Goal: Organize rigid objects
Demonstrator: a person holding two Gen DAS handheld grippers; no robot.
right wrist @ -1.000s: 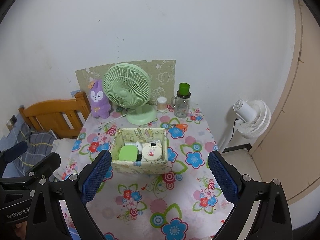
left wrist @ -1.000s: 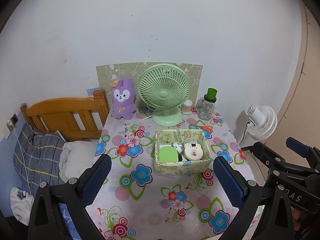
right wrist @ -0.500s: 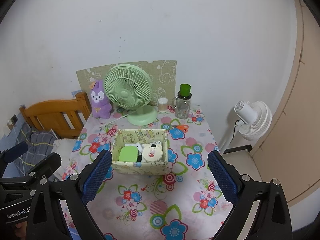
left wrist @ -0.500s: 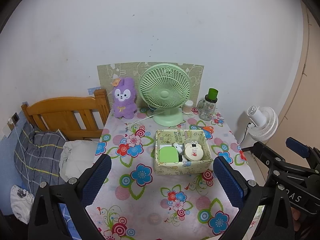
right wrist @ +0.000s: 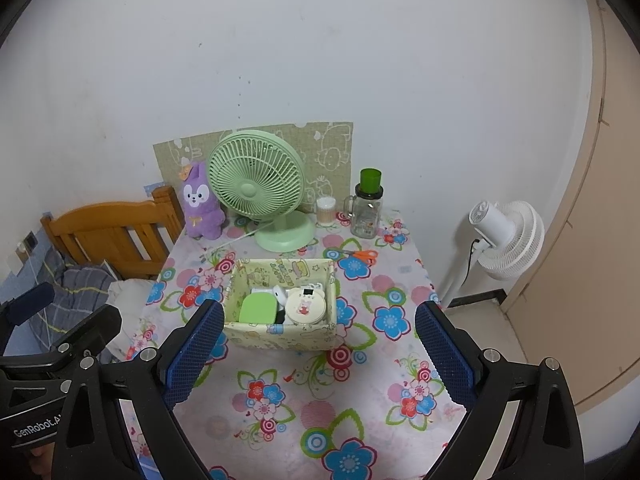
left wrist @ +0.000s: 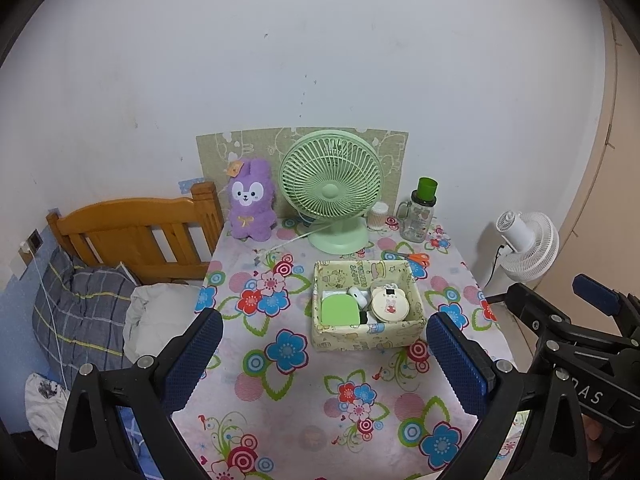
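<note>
Patterned box [left wrist: 366,338] sits mid-frame on the floral table [left wrist: 280,400], holding a green case [left wrist: 340,309], a round rabbit-print compact [left wrist: 389,305] and a white piece too small to identify. Lettering on its wall is unreadable. Left gripper [left wrist: 322,360] and right gripper [right wrist: 318,354] both gape wide, empty; "GenRobot" shows lower left in the right view.
</note>
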